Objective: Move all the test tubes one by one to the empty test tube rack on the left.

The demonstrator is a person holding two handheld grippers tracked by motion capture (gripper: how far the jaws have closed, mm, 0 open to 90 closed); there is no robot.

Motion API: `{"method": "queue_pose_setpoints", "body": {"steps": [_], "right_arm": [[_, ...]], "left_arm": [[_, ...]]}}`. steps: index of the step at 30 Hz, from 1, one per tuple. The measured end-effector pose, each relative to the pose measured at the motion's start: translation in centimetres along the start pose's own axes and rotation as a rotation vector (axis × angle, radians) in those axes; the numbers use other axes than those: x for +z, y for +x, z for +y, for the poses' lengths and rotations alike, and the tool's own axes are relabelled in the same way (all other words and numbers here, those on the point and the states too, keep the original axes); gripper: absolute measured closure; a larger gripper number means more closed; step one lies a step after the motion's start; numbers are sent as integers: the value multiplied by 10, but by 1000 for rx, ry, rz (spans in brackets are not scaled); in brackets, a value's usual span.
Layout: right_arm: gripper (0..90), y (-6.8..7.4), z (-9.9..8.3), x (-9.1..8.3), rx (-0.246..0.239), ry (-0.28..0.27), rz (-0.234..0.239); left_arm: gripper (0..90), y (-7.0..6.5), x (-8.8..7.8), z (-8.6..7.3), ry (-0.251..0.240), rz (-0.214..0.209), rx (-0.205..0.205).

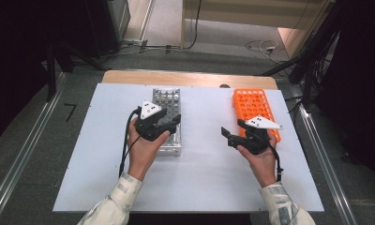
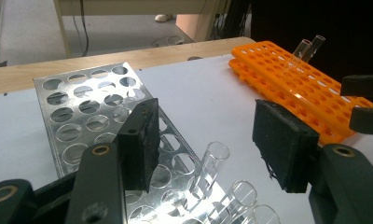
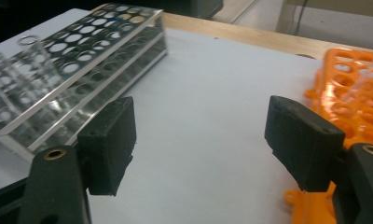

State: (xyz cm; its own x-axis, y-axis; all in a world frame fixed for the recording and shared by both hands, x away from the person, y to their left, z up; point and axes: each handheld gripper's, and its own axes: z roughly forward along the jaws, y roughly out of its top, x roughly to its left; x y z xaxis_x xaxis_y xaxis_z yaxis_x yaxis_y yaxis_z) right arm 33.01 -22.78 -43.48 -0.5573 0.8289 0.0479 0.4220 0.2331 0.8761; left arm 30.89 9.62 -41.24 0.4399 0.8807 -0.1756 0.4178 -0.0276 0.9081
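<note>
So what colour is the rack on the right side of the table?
Orange rack; clearest in the high view.

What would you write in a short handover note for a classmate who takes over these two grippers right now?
Left gripper: open above the metal rack, a glass tube standing in a hole between its jaws, not pressed.
Right gripper: open, nothing between its jaws, over bare white board between the two racks.
Things: several clear tubes stand in the near end of the metal rack; two tubes remain in the orange rack.
Done: some tubes sit in the metal rack.
Left, probably: fetch the two from the orange rack.
</note>
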Motion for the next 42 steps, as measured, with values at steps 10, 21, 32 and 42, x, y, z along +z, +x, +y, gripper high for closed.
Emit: {"method": "queue_pose_setpoints", "body": {"steps": [10,21,32,42], "right_arm": [[249,-34,6,-3,36,-19,-106],[344,-64,13,9,52,-16,-177],[486,-80,17,36,33,49,-232],[591,-86,21,54,12,84,-261]], "left_arm": [[386,5,-6,-2,-20,12,-4],[354,8,-10,-6,-24,11,-4],[356,10,-14,-9,-24,7,-11],[358,13,-15,-12,-18,4,-11]]}}
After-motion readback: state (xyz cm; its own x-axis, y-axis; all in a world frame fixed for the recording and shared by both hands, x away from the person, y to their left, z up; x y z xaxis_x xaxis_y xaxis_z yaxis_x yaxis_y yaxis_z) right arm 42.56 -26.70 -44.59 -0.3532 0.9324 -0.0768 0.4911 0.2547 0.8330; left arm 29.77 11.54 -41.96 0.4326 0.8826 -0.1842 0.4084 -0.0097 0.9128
